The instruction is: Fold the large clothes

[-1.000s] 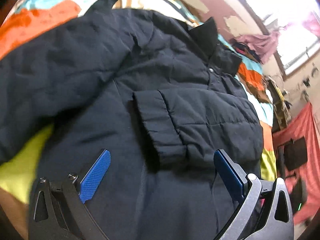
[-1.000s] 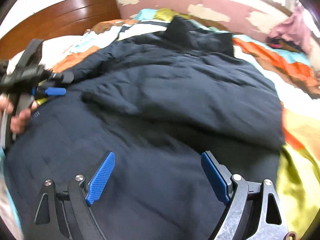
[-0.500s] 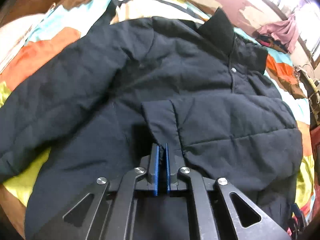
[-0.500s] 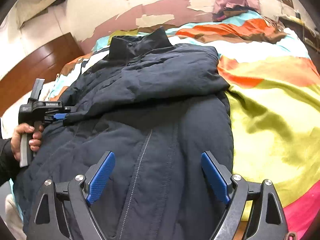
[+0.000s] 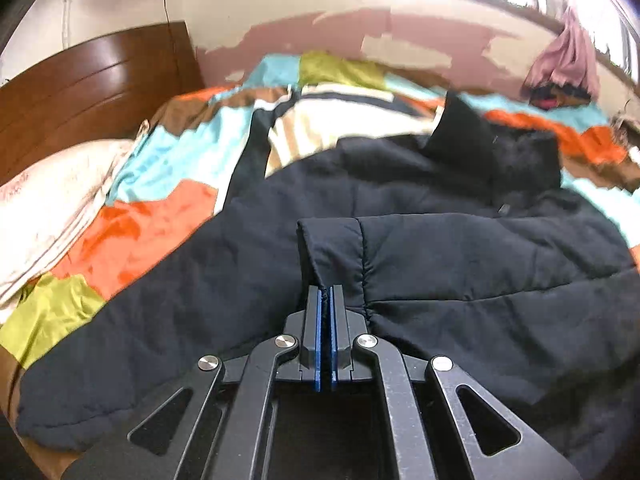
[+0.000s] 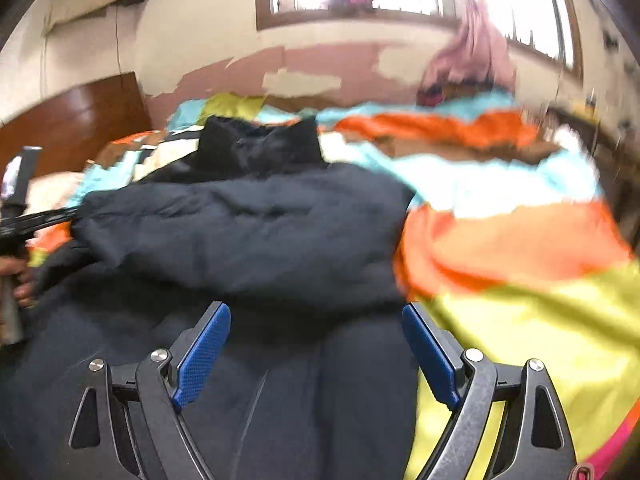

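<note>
The left claw [image 5: 325,300] was wide apart over the jacket [image 5: 440,272] a second ago; now its pads are pressed together on the edge of the sleeve cuff [image 5: 330,248], which lies folded across the chest, and the cuff is tented up a little off the body; the grab is made, so this sleeve looks ready to be drawn into place. The right claw [image 6: 316,348] stands apart with nothing between its blue pads [image 6: 202,350], hovering above the front of the jacket near the zip; its view has swung up since then and now takes in the collar [image 6: 260,148] and window. The jacket lies spread, front up, on the patchwork bedspread [image 6: 520,248], collar toward the wall.
</note>
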Tool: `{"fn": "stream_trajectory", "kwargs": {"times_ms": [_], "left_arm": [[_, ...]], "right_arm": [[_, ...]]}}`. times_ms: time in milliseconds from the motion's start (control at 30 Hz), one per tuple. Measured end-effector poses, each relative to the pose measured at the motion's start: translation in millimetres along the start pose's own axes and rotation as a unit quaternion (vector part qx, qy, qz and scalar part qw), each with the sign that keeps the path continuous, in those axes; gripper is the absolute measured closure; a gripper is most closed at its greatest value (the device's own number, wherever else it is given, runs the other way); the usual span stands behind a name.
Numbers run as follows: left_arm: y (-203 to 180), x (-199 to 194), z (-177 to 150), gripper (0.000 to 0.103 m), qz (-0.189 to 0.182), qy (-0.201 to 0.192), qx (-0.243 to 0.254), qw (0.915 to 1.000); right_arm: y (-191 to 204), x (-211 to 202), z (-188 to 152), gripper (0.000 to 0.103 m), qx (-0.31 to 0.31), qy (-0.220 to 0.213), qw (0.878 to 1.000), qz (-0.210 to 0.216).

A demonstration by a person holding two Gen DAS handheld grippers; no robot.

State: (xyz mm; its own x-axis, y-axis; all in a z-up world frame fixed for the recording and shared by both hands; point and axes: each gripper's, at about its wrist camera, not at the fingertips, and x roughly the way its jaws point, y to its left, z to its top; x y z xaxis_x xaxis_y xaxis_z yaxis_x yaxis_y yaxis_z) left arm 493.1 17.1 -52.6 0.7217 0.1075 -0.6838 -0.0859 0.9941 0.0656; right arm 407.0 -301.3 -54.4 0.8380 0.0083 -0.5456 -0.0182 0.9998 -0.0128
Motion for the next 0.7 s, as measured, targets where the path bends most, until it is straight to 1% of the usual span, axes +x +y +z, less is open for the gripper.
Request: {"fn": "stream_trajectory", "kwargs": {"times_ms": [33, 67, 100, 133, 167, 200, 267, 367, 467, 533, 567, 600, 633, 667, 700], "left_arm": [[-2, 10, -7, 0.101, 0.007, 0.007, 0.009, 0.9999], [-4, 16, -12, 0.101, 0.013, 0.013, 0.016, 0.9997], [-5, 23, -16, 0.101, 0.018, 0.019, 0.020, 0.9995], [-7, 30, -21, 0.101, 0.021, 0.027, 0.024, 0.9991], [-8, 36, -23, 0.101, 0.023, 0.038, 0.026, 0.9987], [-7, 42, -24, 0.101, 0.023, 0.046, 0.028, 0.9983], [-4, 57, -27, 0.101, 0.017, 0.078, 0.029, 0.9964], [-3, 75, -31, 0.100, 0.004, 0.115, 0.029, 0.9929], [1, 72, -30, 0.099, -0.002, 0.116, 0.026, 0.9929], [12, 63, -29, 0.090, -0.020, 0.114, 0.009, 0.9933], [18, 58, -29, 0.085, -0.034, 0.114, -0.003, 0.9929], [25, 53, -29, 0.069, -0.052, 0.115, -0.016, 0.9919], [36, 44, -30, 0.053, -0.077, 0.111, -0.039, 0.9900], [45, 35, -32, 0.048, -0.095, 0.108, -0.057, 0.9879], [53, 26, -35, 0.044, -0.116, 0.105, -0.075, 0.9848]], "right_arm": [[3, 13, 3, 0.027, -0.004, 0.000, 1.000, -0.007], [4, 26, 6, 0.039, -0.005, 0.005, 1.000, -0.016], [4, 39, 8, 0.043, -0.003, 0.014, 1.000, -0.024], [3, 57, 8, 0.050, 0.008, 0.030, 0.999, -0.026], [0, 67, 9, 0.054, 0.017, 0.041, 0.999, -0.027], [-3, 82, 5, 0.054, 0.031, 0.059, 0.997, -0.031], [-4, 100, -3, 0.054, 0.036, 0.081, 0.996, -0.031], [-1, 110, -11, 0.054, 0.023, 0.081, 0.996, -0.037], [-1, 113, -13, 0.054, 0.019, 0.085, 0.995, -0.040], [-1, 111, -14, 0.053, 0.021, 0.081, 0.996, -0.039], [-1, 108, -15, 0.050, 0.021, 0.077, 0.996, -0.035], [0, 107, -15, 0.048, 0.019, 0.074, 0.997, -0.031], [2, 105, -14, 0.040, 0.016, 0.072, 0.997, -0.026], [5, 101, -14, 0.029, 0.009, 0.068, 0.997, -0.020], [9, 99, -14, 0.025, 0.003, 0.067, 0.998, -0.021]]}}
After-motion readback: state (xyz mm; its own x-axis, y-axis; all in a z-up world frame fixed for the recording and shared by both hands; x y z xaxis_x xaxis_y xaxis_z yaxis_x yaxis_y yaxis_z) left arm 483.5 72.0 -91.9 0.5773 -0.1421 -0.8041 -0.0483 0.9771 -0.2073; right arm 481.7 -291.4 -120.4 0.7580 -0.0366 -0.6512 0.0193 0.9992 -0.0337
